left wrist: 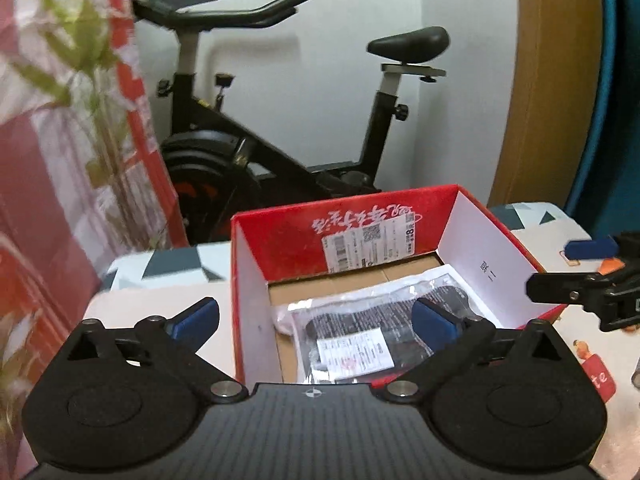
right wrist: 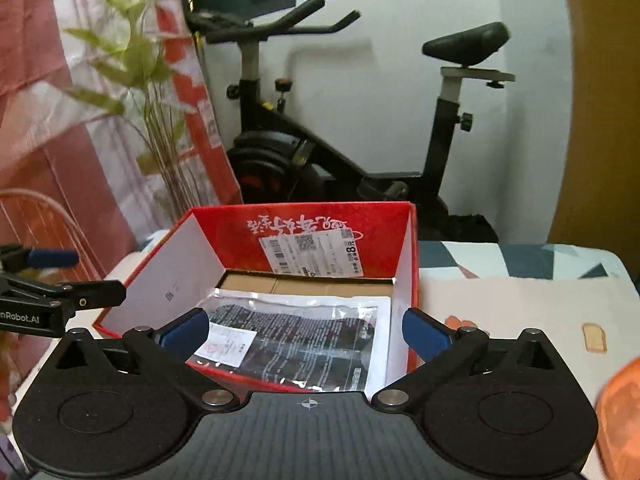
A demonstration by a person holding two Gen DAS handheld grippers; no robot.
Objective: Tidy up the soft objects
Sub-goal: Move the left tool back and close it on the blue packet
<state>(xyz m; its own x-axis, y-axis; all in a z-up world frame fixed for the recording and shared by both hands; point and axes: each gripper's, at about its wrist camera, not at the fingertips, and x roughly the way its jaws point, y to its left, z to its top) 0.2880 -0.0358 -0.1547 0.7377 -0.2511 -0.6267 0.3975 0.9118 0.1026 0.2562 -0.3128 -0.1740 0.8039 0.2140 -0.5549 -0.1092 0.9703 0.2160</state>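
A red cardboard box (left wrist: pixel 360 224) (right wrist: pixel 304 224) with white inner walls stands open on the table. Inside it lies a clear plastic bag holding a dark soft item (left wrist: pixel 372 324) (right wrist: pixel 304 340), flat on the brown bottom. My left gripper (left wrist: pixel 316 320) hovers above the box's near edge, wide open, nothing between its blue pads (left wrist: pixel 196 318). My right gripper (right wrist: pixel 306 330) also hangs wide open over the near edge, empty. Each gripper shows in the other's view: the right gripper (left wrist: pixel 588 268) at the right edge, the left gripper (right wrist: pixel 60 280) at the left edge.
An exercise bike (left wrist: pixel 248 152) (right wrist: pixel 320 152) stands behind the table against a white wall. Green artificial stems (left wrist: pixel 96 92) (right wrist: pixel 152 92) and a red-and-pink cloth rise on the left. The patterned tablecloth (right wrist: pixel 520 308) spreads right of the box; an orange object (right wrist: pixel 620 412) sits at the near right.
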